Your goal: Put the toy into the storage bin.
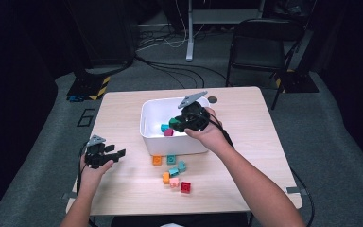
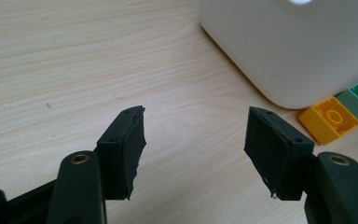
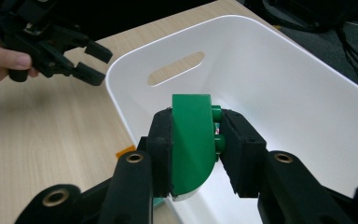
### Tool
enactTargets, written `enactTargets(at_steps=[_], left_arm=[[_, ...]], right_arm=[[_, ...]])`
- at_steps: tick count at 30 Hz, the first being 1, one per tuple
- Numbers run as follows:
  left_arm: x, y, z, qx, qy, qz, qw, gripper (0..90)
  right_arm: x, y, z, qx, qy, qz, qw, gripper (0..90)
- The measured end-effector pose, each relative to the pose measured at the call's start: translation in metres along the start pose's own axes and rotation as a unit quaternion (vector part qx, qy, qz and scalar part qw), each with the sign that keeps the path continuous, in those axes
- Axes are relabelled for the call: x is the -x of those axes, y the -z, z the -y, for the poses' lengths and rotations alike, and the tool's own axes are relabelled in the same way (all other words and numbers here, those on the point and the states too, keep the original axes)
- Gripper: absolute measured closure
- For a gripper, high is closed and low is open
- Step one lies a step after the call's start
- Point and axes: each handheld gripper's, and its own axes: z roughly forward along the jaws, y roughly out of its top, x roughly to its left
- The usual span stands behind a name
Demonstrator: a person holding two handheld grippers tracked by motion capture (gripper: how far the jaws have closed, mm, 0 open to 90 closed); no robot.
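Observation:
My right gripper [image 1: 178, 124] hangs over the white bin [image 1: 175, 145], shut on a dark green brick [image 1: 174, 122]. In the right gripper view the green brick [image 3: 192, 144] stands on edge between the pads, rounded at the bottom, above the bin's inside [image 3: 279, 88]. A teal brick [image 1: 164, 127] and a magenta brick [image 1: 168, 133] lie in the bin. My left gripper [image 1: 118, 155] rests open at the table's left, nothing between its jaws. In the left gripper view its jaws [image 2: 196, 154] stand wide over bare wood.
Several loose bricks lie in front of the bin: orange [image 1: 157, 160], green [image 1: 171, 159], teal [image 1: 177, 169], pink [image 1: 174, 182], red [image 1: 185, 187]. The left gripper view shows the bin's corner [image 2: 298, 51] with a yellow-orange brick [image 2: 330, 119] beside it. A folding chair [image 1: 264, 45] stands beyond the table.

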Motion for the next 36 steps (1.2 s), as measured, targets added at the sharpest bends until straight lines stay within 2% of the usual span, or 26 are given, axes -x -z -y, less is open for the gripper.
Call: enactTargets(at_steps=[9, 21, 29, 33, 36], left_arm=[[0.0, 0.0, 0.0, 0.002, 0.001, 0.001, 1.0, 37.4], [-0.001, 0.0, 0.0, 0.0, 0.003, 0.002, 1.0, 37.4], [-0.001, 0.0, 0.0, 0.001, 0.003, 0.001, 1.0, 37.4], [-0.002, 0.001, 0.001, 0.001, 0.003, 0.001, 1.0, 37.4], [-0.002, 0.001, 0.001, 0.003, 0.004, 0.001, 1.0, 37.4]], right_arm=[[0.013, -0.015, -0.009, -0.008, -0.008, 0.011, 0.9999, 65.6], [0.023, -0.038, -0.022, -0.008, 0.007, 0.024, 0.9997, 65.6], [0.03, -0.055, -0.025, -0.012, 0.009, 0.025, 0.9996, 65.6], [0.034, -0.062, -0.025, -0.004, 0.013, 0.022, 0.9996, 65.5], [0.038, -0.067, -0.024, -0.007, 0.005, 0.019, 0.9998, 65.4]])
